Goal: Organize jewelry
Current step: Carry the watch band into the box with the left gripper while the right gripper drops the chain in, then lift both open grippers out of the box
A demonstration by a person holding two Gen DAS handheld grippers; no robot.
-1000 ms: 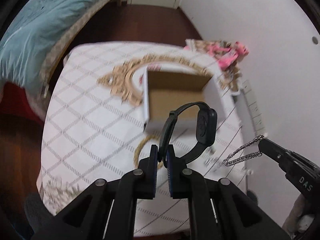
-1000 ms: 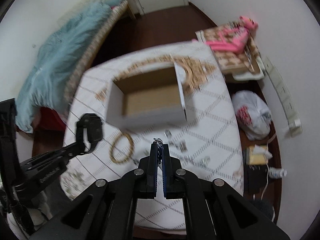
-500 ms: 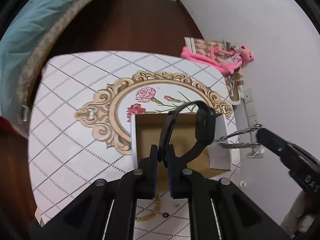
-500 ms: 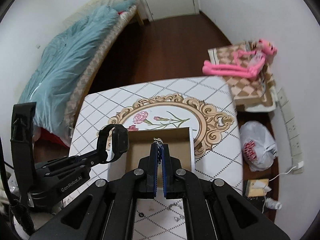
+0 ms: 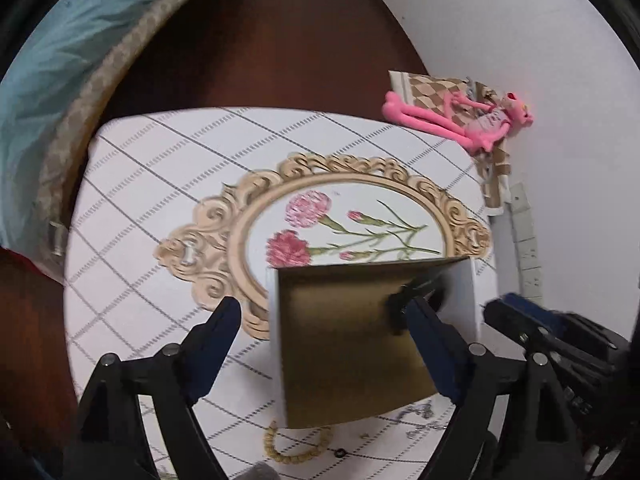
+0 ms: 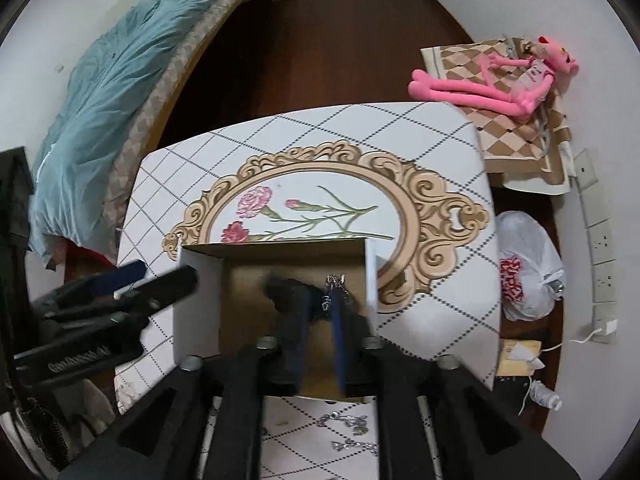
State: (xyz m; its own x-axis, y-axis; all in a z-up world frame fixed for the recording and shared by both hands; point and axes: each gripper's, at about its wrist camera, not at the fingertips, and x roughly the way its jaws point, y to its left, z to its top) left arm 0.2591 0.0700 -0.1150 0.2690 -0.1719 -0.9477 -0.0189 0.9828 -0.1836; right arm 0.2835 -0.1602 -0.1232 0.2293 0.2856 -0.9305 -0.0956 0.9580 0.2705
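An open cardboard box (image 5: 344,340) with white outer walls stands on the patterned table; it also shows in the right wrist view (image 6: 200,304). My left gripper (image 5: 320,312) is open wide over the box. A blurred black watch (image 5: 420,288) is at its right fingertip, inside the box. My right gripper (image 6: 320,300) has opened a little above the box. A silver chain (image 6: 334,288) hangs by its right finger, and the dark watch (image 6: 280,284) is blurred beside it.
A beaded bracelet (image 5: 296,446) and silver chains (image 6: 348,424) lie on the table in front of the box. A pink plush toy (image 6: 492,80) lies on a checked stool at the right. A bed (image 6: 112,88) is at the left, a plastic bag (image 6: 528,268) on the floor.
Both grippers have opened over the box. The watch has left the left gripper's grip and dropped into the box. The chain is coming free of the right fingers.
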